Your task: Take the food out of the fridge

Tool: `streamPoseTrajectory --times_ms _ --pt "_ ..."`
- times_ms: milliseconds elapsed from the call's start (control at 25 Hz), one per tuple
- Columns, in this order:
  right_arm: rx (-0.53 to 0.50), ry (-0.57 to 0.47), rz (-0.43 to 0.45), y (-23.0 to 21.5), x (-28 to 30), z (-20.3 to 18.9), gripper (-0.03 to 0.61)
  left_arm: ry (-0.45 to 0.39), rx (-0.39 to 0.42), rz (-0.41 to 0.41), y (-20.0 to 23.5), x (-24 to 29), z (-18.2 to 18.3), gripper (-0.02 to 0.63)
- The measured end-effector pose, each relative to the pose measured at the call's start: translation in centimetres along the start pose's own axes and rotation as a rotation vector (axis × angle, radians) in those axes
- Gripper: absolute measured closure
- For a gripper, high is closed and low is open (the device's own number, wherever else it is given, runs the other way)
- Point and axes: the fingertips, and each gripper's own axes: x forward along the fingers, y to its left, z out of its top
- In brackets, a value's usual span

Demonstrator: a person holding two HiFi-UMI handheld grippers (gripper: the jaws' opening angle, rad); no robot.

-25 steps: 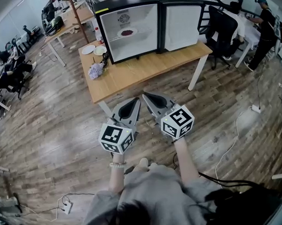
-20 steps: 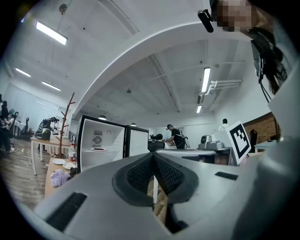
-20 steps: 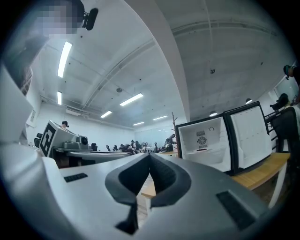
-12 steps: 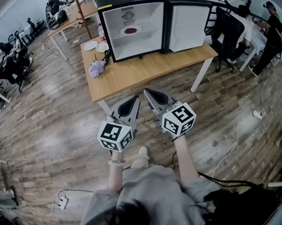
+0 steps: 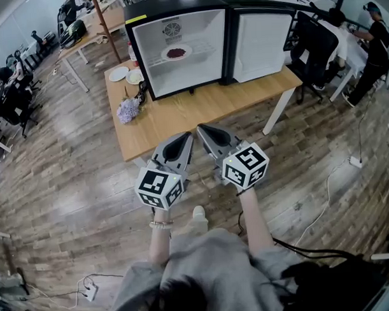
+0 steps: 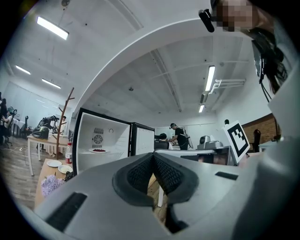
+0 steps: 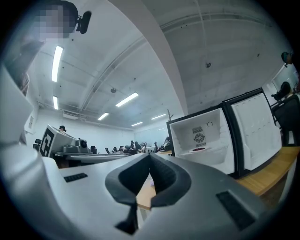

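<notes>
A small black fridge (image 5: pixel 178 44) stands on a wooden table (image 5: pixel 199 107) with its door (image 5: pixel 262 36) swung open to the right. On its wire shelf sits a white plate of dark red food (image 5: pixel 175 53), also visible in the left gripper view as the plate of food (image 6: pixel 98 150) and in the right gripper view as the plate of food (image 7: pixel 200 149). My left gripper (image 5: pixel 185 138) and right gripper (image 5: pixel 200 128) are held side by side in front of the table's near edge, both shut and empty, pointing level toward the fridge.
Two white plates (image 5: pixel 126 74) and a bunch of purple flowers (image 5: pixel 126 109) lie on the table's left part. A black office chair (image 5: pixel 313 45) stands at the right, with people at desks beyond. A white cable (image 5: pixel 323 198) runs across the wooden floor.
The table and fridge have drawn nearer in the head view as both grippers moved forward together toward the table edge. Both stayed shut.
</notes>
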Motion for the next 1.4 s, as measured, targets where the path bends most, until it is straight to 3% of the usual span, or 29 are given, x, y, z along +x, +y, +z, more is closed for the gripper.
streamPoseTrajectory --times_ms 800,1400 --pt "0.039 -0.018 -0.047 -9.0 8.5 0.7 0.571 0.023 0.019 -0.059 8.6 9.0 -0.1 0.606" --pt "0.078 0.062 0.024 -16.3 15.2 -0.5 0.571 0.029 -0.018 0.006 15.0 16.1 -1.0 0.606"
